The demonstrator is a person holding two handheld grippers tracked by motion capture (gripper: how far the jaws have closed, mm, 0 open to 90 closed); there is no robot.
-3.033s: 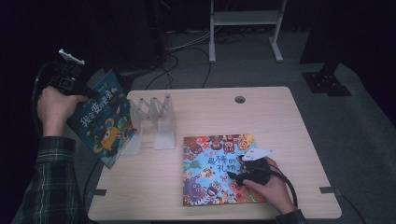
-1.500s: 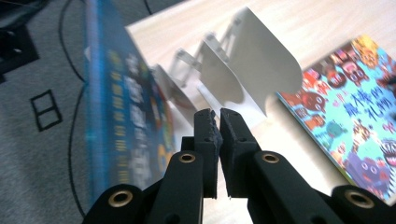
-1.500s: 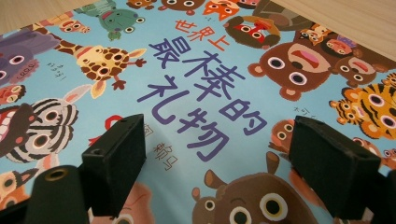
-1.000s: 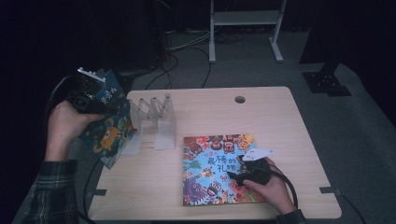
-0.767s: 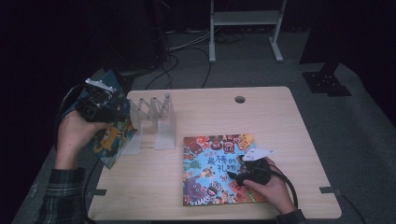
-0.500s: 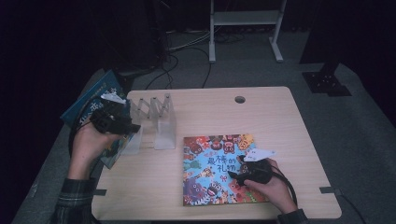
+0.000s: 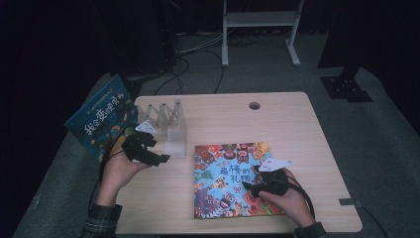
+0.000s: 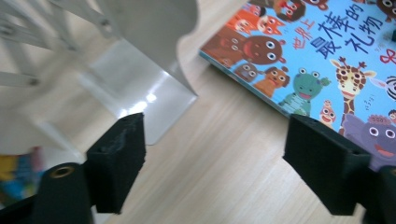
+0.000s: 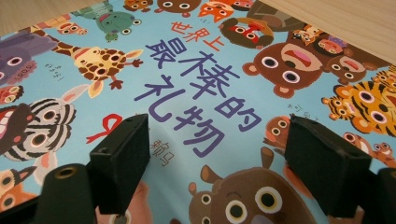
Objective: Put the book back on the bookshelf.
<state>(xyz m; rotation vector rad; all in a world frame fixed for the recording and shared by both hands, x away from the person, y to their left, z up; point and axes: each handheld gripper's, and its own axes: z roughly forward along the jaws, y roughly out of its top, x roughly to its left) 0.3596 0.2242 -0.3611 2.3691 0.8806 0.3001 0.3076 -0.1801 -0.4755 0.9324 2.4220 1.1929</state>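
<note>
High view showed the blue picture book (image 7: 101, 121) already leaning in the white rack (image 7: 168, 126); left gripper (image 7: 157, 158) had just been opening, empty. Right gripper (image 7: 250, 187), half-open and gripping nothing, rested on the animal book (image 7: 223, 173), not yet shelved.

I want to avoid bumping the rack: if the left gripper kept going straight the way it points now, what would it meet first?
Probably bare table: the left gripper, jaws open and just widened with nothing between them, aims at wood between the white folding rack and the animal picture book. The rack's foot is close by, so depth is uncertain.
</note>
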